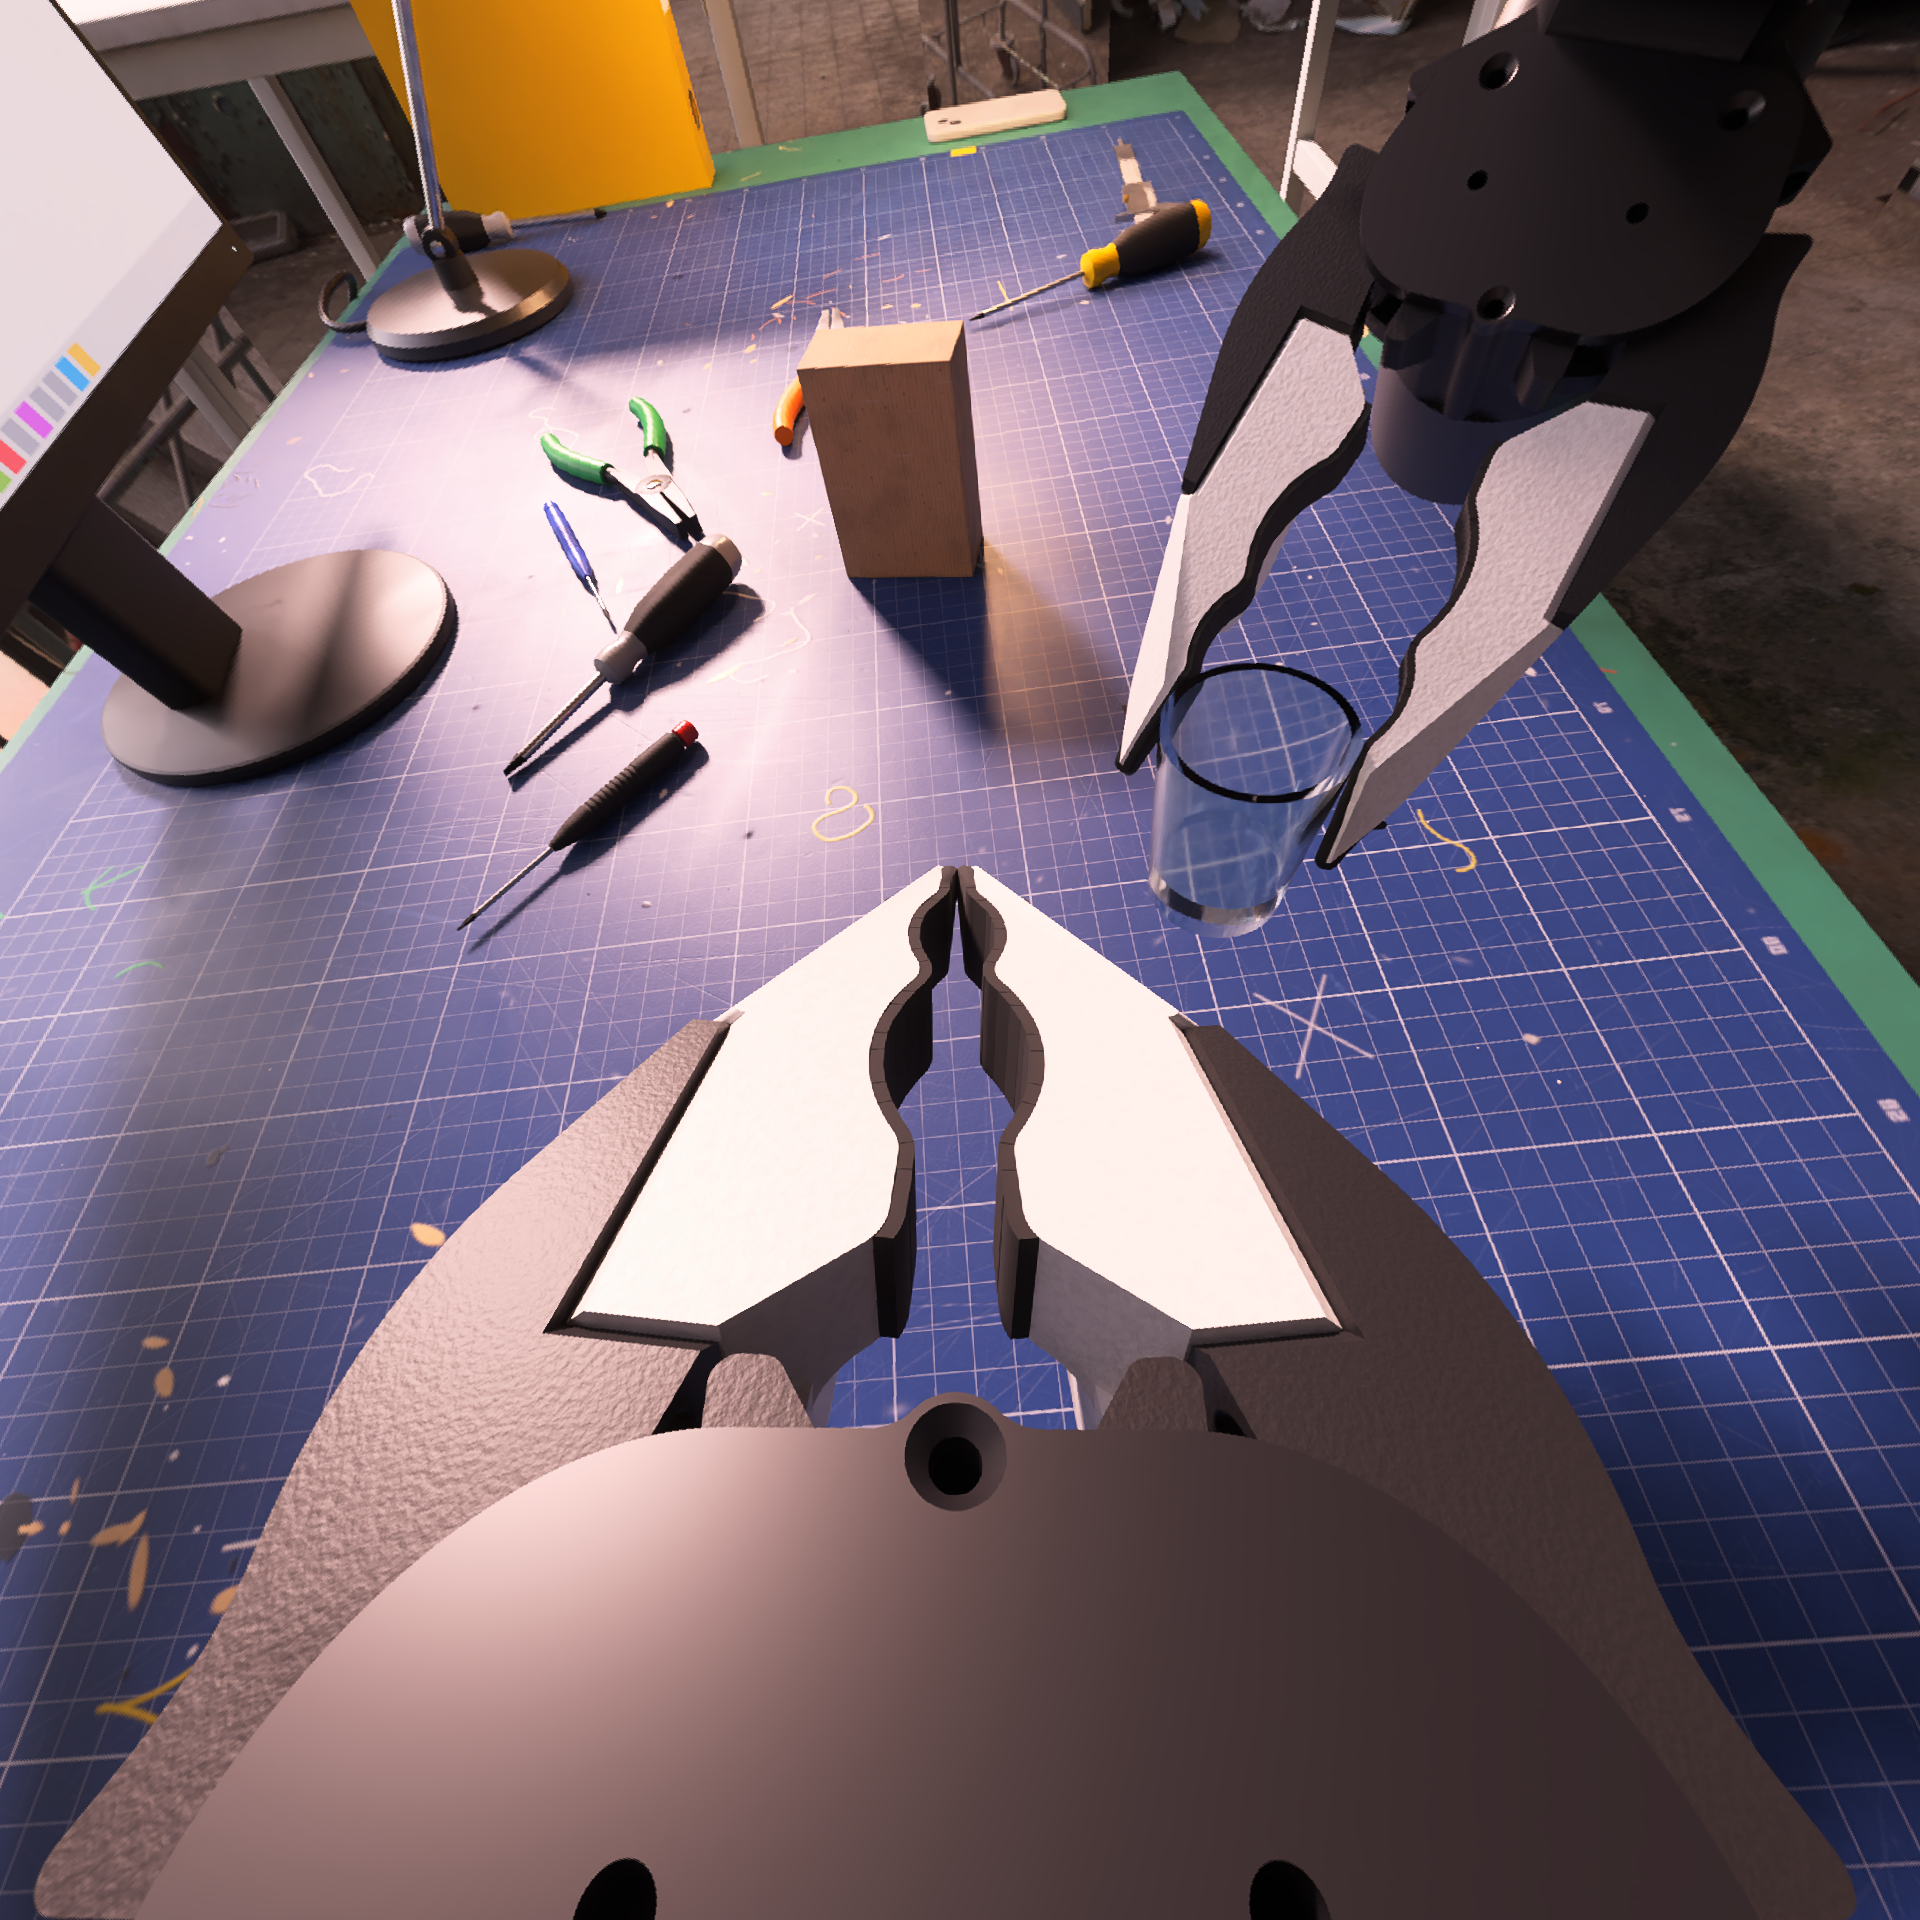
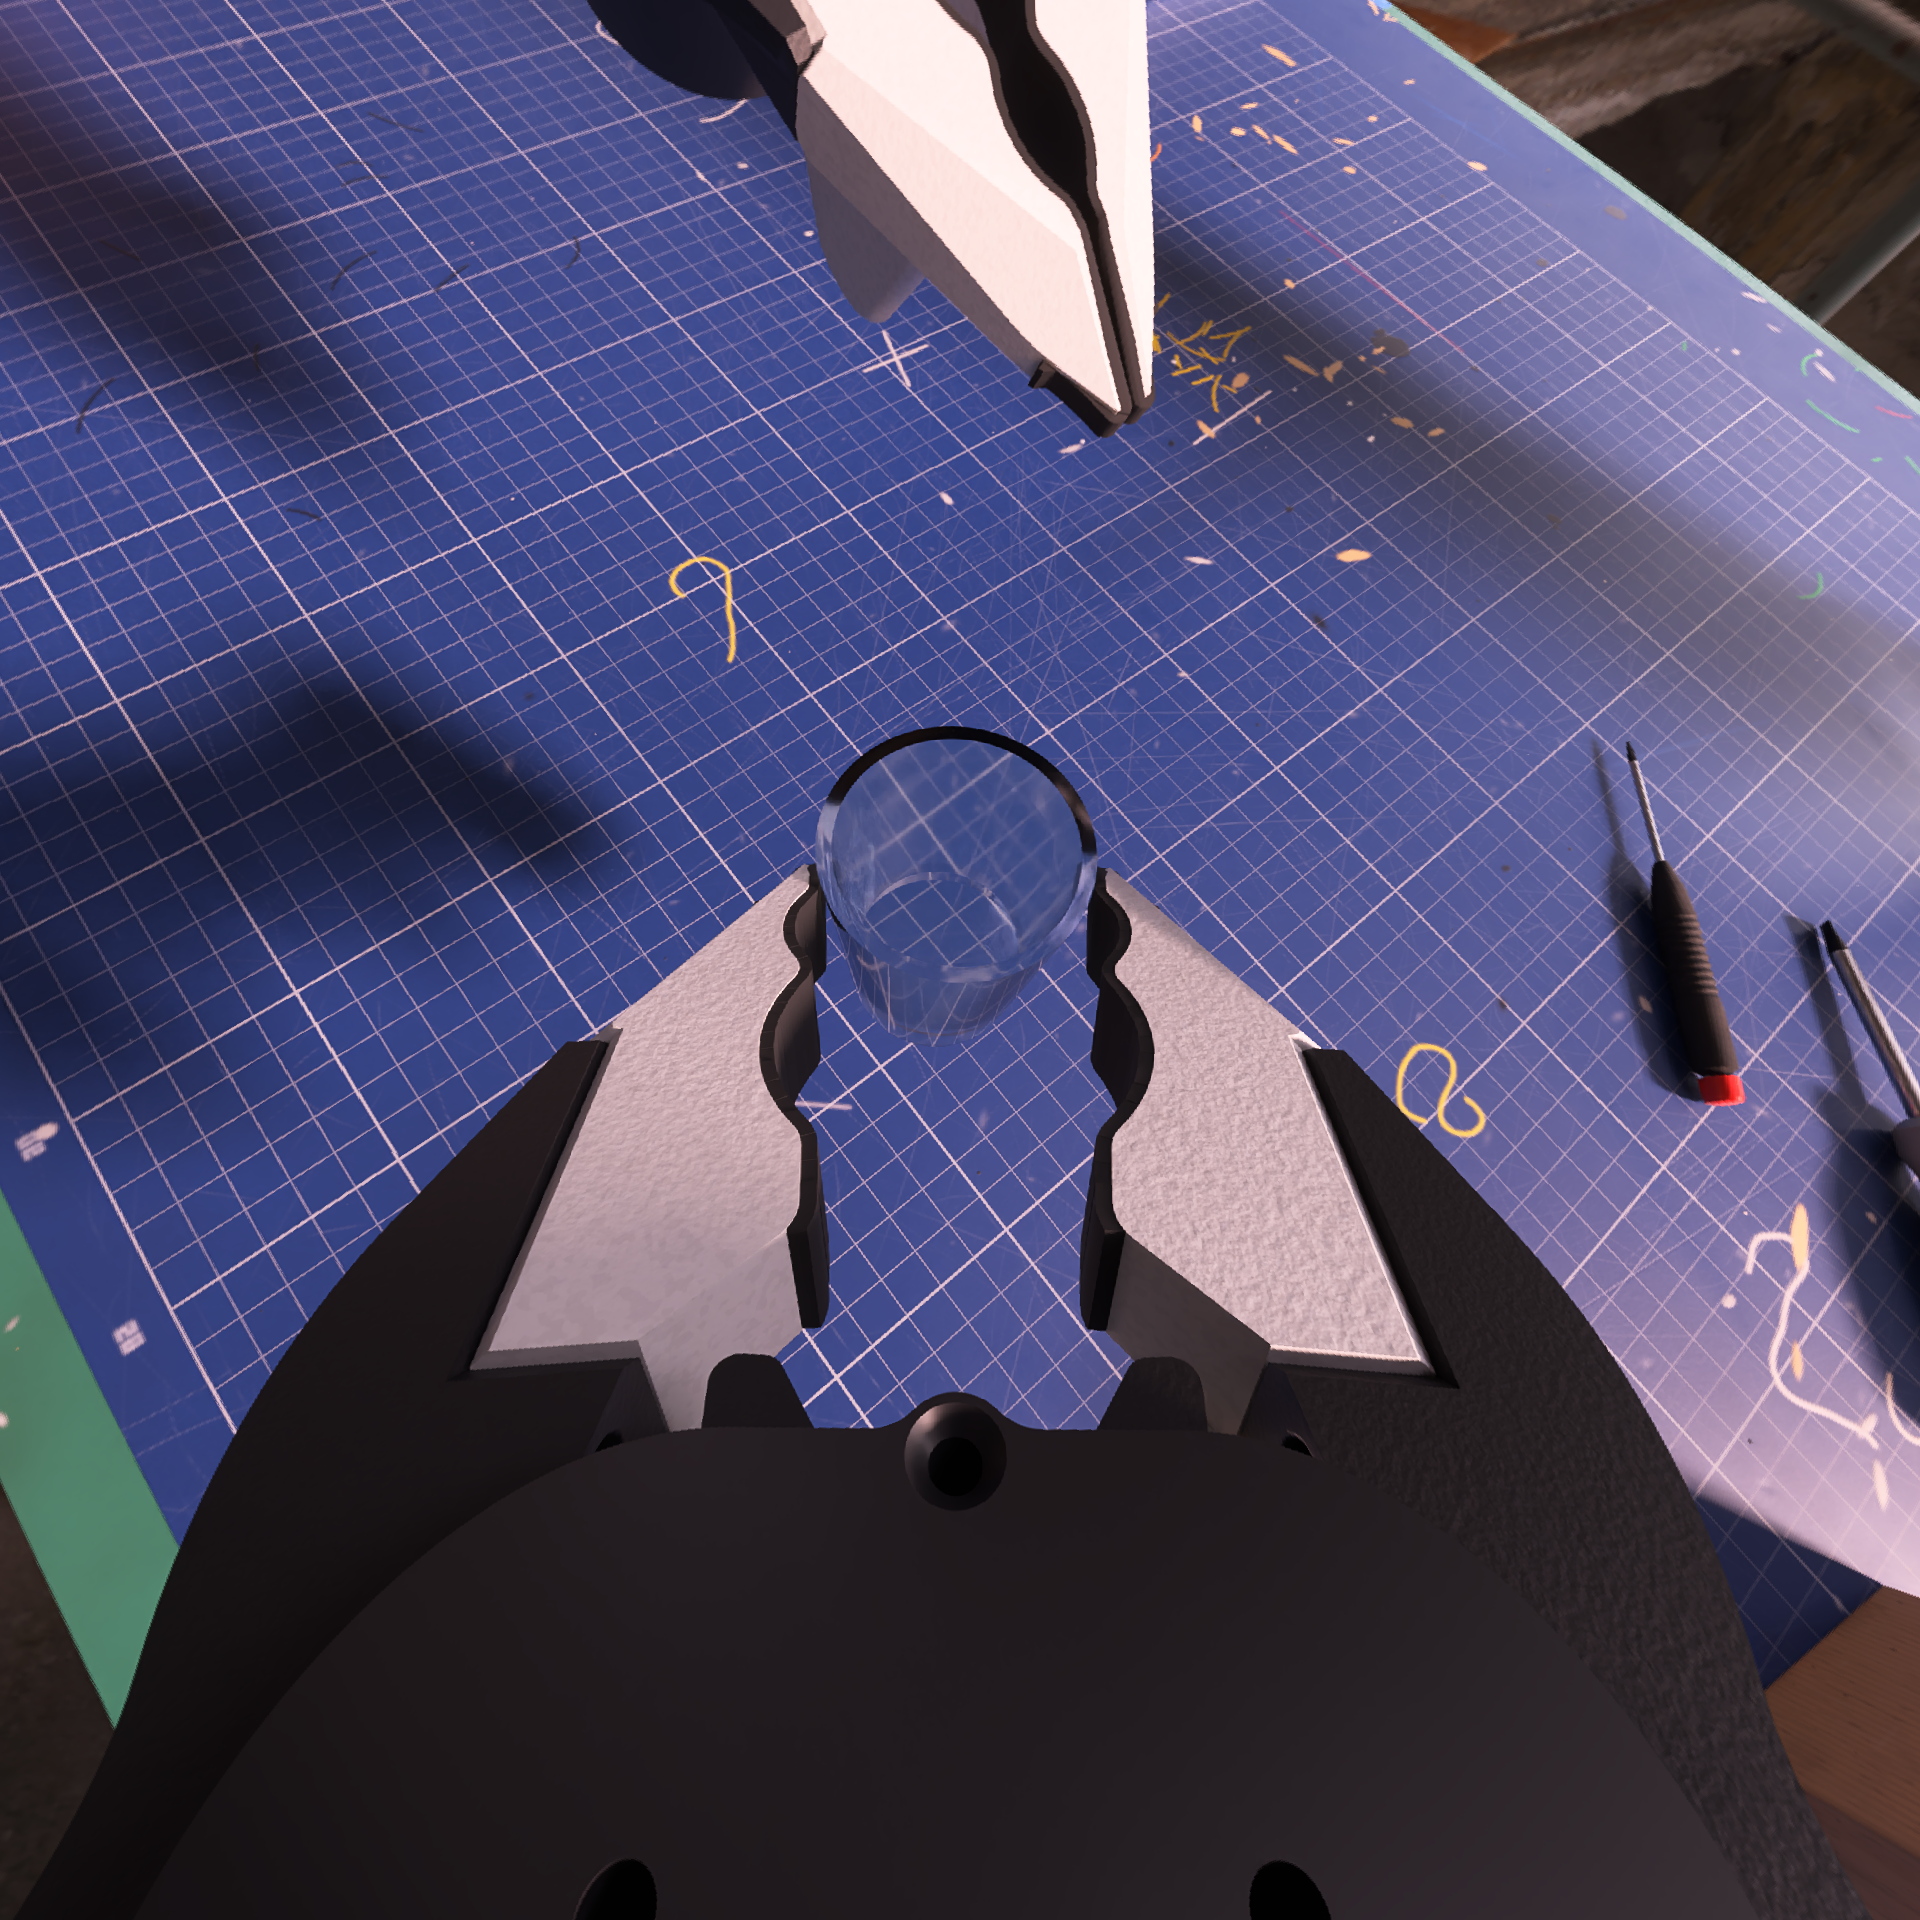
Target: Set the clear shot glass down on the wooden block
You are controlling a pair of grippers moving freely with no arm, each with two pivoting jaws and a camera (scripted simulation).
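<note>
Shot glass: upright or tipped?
Upright: the shot glass has its open rim on top and thick base below, between the right tool fingertips.

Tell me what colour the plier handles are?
Green. The pliers show best in the left wrist view, lying on the mat.

The left gripper (image 1: 956, 878) fills the lower middle of its own view, fingertips pressed together with nothing between them. The right gripper (image 2: 954, 883) reaches from the bottom of its view, its fingers (image 2: 1127, 914) clamped on either side of the glass (image 2: 951, 894).
</note>
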